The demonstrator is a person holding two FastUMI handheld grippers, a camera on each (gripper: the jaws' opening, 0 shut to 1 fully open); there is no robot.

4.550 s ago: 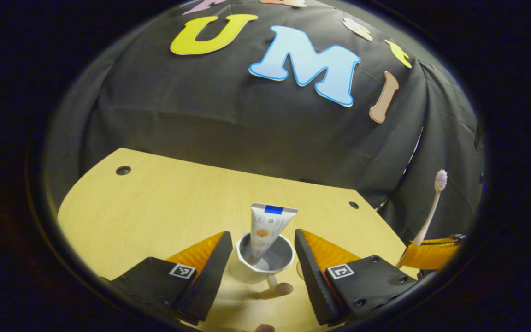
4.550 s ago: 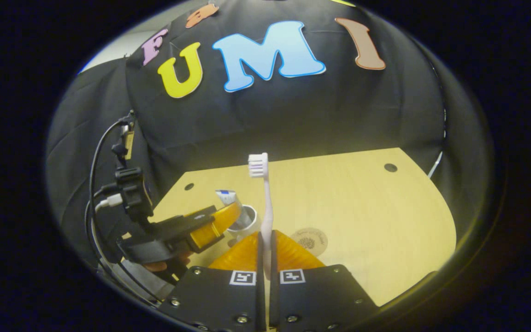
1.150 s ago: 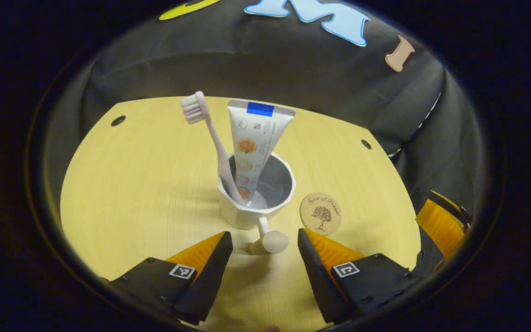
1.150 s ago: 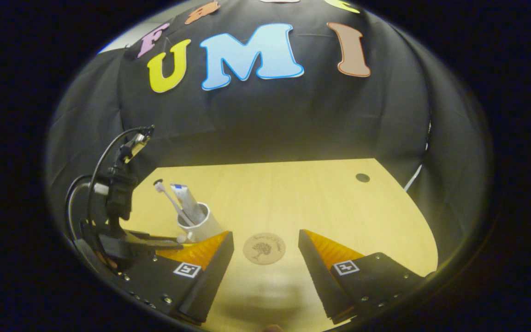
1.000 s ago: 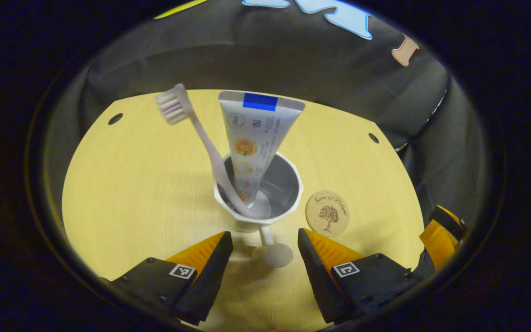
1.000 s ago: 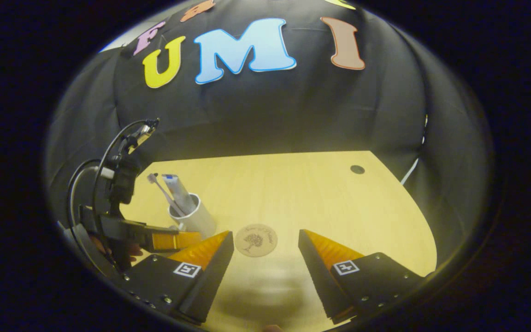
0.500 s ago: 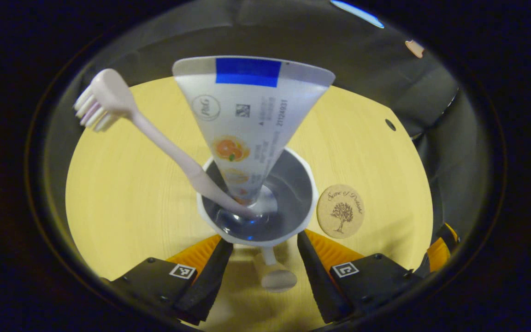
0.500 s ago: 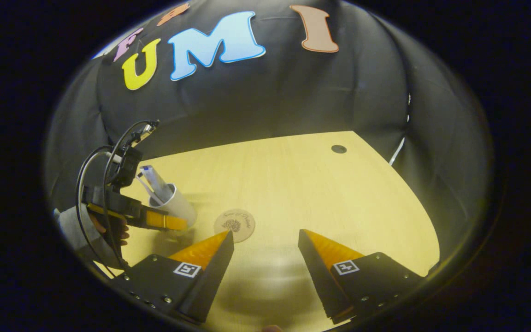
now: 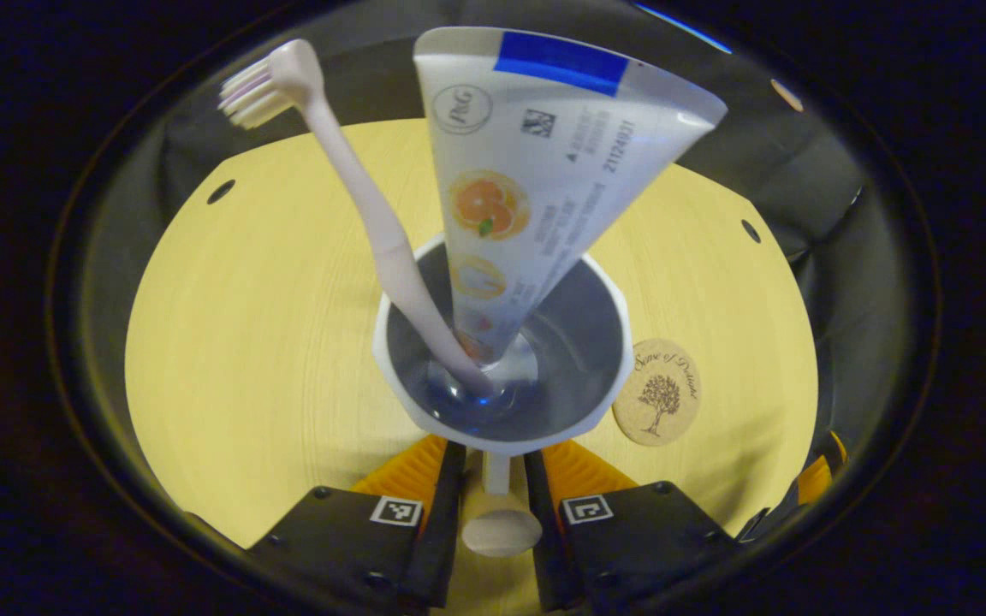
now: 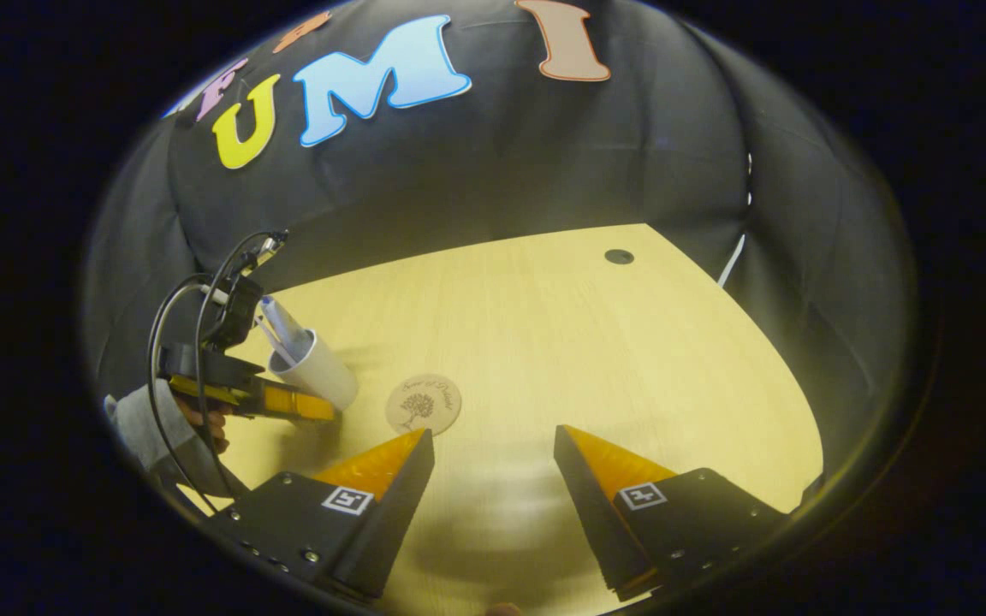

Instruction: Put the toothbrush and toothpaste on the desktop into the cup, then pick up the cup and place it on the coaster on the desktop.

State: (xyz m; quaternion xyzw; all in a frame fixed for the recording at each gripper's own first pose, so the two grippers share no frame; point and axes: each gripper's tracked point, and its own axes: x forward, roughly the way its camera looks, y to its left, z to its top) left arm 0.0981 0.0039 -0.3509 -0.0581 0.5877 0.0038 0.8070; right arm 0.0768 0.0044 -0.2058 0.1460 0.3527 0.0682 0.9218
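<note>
Left gripper (image 9: pixel 493 479) was closed in on the cup handle (image 9: pixel 500 513), both fingers pressing its stem, knob end sticking out toward the camera. White cup (image 9: pixel 506 432) sat right in front of the fingers on the desktop (image 9: pixel 245 342). Toothbrush (image 9: pixel 356 197) leaned in the cup, bristle head up and away; toothpaste (image 9: pixel 536 188) stood in the cup beside it, wide crimped end up. Coaster (image 9: pixel 657 392) lay just beside the cup, on the desktop, not under it. Right gripper (image 10: pixel 493 462) hung with fingers spread apart, nothing between them, near the coaster on the side away from the cup. A hand (image 10: pixel 202 423) in a grey sleeve (image 10: pixel 146 428) held the left gripper.
</note>
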